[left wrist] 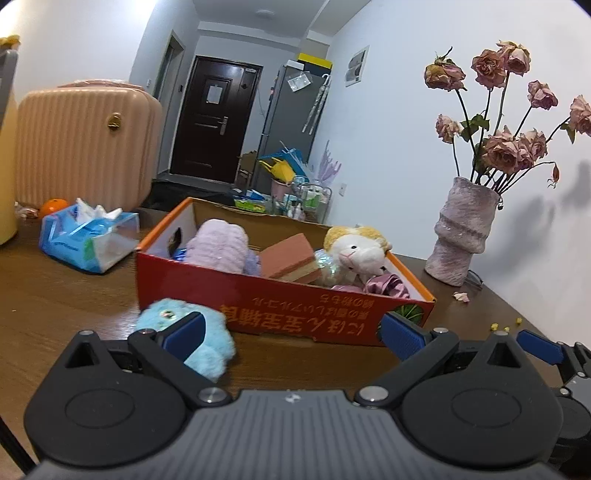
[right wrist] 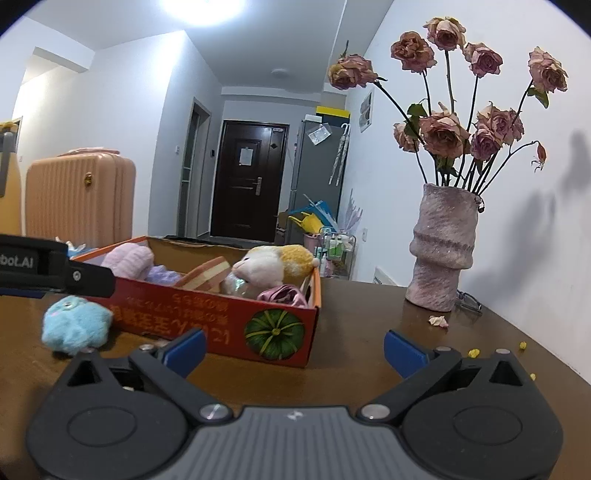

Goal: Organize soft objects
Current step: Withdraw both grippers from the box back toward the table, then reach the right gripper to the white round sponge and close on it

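Blue plush (left wrist: pixel 188 332) sat on the desk (left wrist: pixel 66 295) against the box's (left wrist: pixel 280 295) front wall, last one out; left gripper (left wrist: pixel 291 332) and right gripper (right wrist: pixel 293 349) gaped wide, empty.

Low tabletop views, shared red box (left wrist: pixel 280 295)

Both tongs (left wrist: pixel 291 334) (right wrist: pixel 293 349) agape, level.

You get even indoor light; ceiling lamp (right wrist: pixel 202 9) blows out at 12 o'clock in right view. Soft grey shadows on wall (right wrist: pixel 535 221) at 3 o'clock. Fisheye bends edges, corners black. Blue plush (left wrist: pixel 192 332) slightly blurred.
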The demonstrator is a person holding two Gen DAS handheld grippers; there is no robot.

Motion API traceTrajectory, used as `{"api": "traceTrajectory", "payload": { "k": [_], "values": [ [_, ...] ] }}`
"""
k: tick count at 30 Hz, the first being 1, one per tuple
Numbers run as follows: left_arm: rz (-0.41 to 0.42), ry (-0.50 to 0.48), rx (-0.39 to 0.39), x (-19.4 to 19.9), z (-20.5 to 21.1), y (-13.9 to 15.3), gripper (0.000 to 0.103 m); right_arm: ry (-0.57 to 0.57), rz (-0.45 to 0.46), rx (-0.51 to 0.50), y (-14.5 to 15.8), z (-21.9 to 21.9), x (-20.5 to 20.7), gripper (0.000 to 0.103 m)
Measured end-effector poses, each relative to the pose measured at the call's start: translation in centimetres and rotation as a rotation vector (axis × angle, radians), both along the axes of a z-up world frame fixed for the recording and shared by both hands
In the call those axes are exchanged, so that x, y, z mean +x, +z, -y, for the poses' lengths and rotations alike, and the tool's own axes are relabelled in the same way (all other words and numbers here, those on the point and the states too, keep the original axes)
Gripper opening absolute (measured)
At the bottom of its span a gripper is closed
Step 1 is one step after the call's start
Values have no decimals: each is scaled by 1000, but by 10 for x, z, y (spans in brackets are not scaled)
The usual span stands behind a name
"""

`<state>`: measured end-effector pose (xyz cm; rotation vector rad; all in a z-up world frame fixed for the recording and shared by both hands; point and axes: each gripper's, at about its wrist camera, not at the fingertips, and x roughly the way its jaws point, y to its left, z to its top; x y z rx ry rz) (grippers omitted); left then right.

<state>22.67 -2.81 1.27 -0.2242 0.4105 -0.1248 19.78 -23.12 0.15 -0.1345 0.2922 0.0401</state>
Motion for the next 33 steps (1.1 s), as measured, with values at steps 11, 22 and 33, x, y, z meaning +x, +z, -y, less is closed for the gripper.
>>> {"api": "traceTrajectory", "payload": {
  "k": [11, 22, 33],
  "values": [
    [-5, 47, 50, -23, -10, 0, 103, 45, -36, 19, -2, -12, -25, 103],
    [-10, 71, 76, -46, -29, 0, 103, 98, -55, 60, -4, -25, -45, 103],
    [-34, 93, 115, -63, -55, -4, 103, 155, -126, 65, -9, -49, -54, 103]
  ]
}}
